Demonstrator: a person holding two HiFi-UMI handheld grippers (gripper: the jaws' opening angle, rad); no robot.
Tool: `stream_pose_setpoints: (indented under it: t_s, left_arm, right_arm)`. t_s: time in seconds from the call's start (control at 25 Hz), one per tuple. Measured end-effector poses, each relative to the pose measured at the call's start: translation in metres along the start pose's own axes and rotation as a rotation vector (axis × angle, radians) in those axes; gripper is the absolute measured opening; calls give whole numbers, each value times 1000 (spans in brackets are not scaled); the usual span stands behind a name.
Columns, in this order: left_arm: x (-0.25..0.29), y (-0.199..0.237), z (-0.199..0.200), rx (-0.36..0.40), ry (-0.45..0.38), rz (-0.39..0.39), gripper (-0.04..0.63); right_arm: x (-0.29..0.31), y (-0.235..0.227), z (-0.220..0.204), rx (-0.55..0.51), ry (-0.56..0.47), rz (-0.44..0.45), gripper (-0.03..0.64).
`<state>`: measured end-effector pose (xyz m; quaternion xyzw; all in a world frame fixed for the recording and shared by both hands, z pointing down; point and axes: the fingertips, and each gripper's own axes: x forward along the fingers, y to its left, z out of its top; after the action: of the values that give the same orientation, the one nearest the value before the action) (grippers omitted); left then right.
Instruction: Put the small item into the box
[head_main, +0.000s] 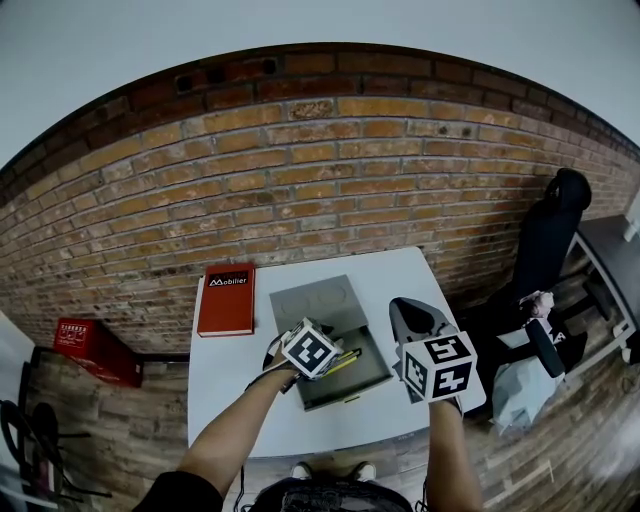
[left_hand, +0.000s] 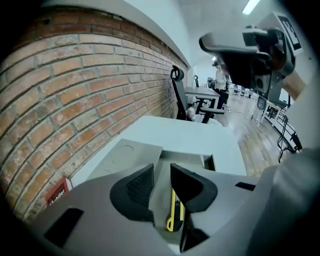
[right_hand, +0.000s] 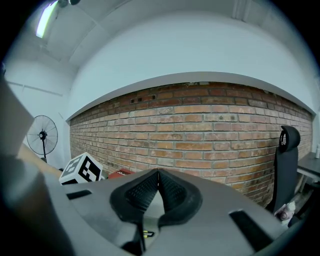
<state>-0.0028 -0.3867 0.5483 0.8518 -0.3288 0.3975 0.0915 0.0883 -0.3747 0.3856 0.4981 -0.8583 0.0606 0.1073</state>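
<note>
A white bench (head_main: 232, 400) is seen in the lower middle of the head view, set against a brick wall (head_main: 300, 180). A shallow grey box (head_main: 322, 392) lies open at the centre of the bench, with its lid (head_main: 315, 300) laid back toward the wall. A yellow utility knife (head_main: 343, 362) is seen lying inside the box, at a slant across its floor.

The left tool (left_hand: 161, 169) is held over the box with its jaws a narrow gap apart, and nothing is gripped between them. In the left gripper view the knife shows low in the frame, below and behind the jaws, resting on the box floor.

The right tool (right_hand: 158, 173) is held at the right of the box, raised and pointed toward the wall. Its jaws are closed tip to tip with nothing between them.

A red book (head_main: 226, 298) lies flat on the bench at the left of the lid. A black chair (head_main: 552, 235) stands at the right of the frame, well apart from the bench.
</note>
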Motion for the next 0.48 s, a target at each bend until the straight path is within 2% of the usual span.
stream_pose_setpoints:
  t_s: [0.08,0.24,0.48]
  left_arm:
    - [-8,7,11,-6,-50,21,120]
    - [-28,20,19,-41,-85,60,109]
    - [-71,42,44,-95,-232,151,102]
  right_arm:
    - [0,1,1,-1,-2,2,20]
    - [-2,2,6,-3,-10,3,20]
    - [-2,2,13,-5,-24,3,20]
